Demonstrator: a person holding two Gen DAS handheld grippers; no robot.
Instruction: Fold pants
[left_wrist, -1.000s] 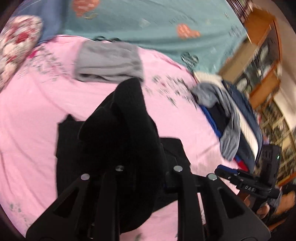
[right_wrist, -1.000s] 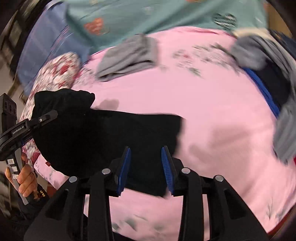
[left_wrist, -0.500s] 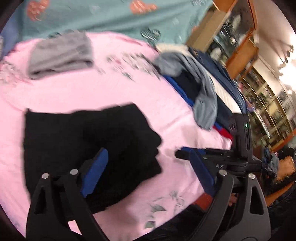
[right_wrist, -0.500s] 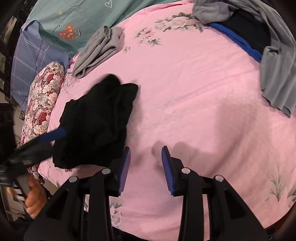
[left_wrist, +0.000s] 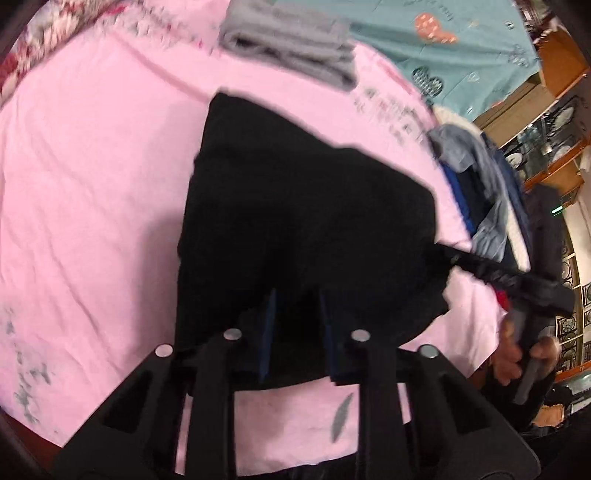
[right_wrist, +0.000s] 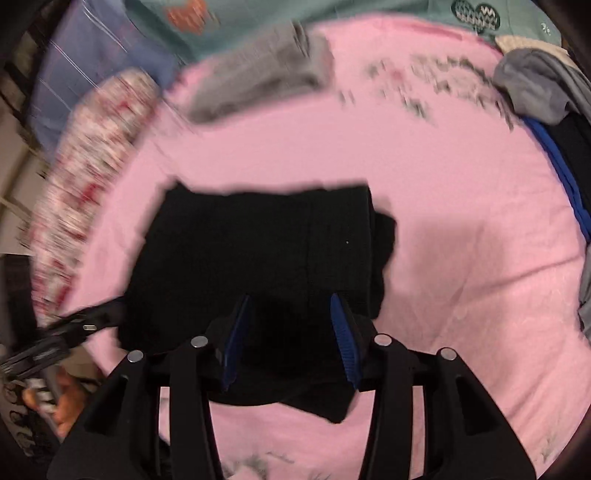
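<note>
The black pants (left_wrist: 303, 229) lie folded into a thick rectangle on the pink bedsheet (left_wrist: 85, 192); they also show in the right wrist view (right_wrist: 258, 254). My left gripper (left_wrist: 297, 328) hovers over their near edge, its blue-padded jaws slightly apart with nothing between them. My right gripper (right_wrist: 290, 332) is open over the pants' near edge, with nothing between its pads. The right gripper's tip also shows in the left wrist view (left_wrist: 458, 258) at the pants' right edge.
A folded grey garment (left_wrist: 291, 55) lies at the far side of the bed. A pile of grey and blue clothes (left_wrist: 480, 192) sits at the right edge. A floral pillow (right_wrist: 92, 155) lies at the left. Wooden shelves (left_wrist: 546, 122) stand beyond.
The left gripper let go of the black cloth, which now lies folded over on the bed. Both grippers have come down close over the folded pants. The left jaws have narrowed.
</note>
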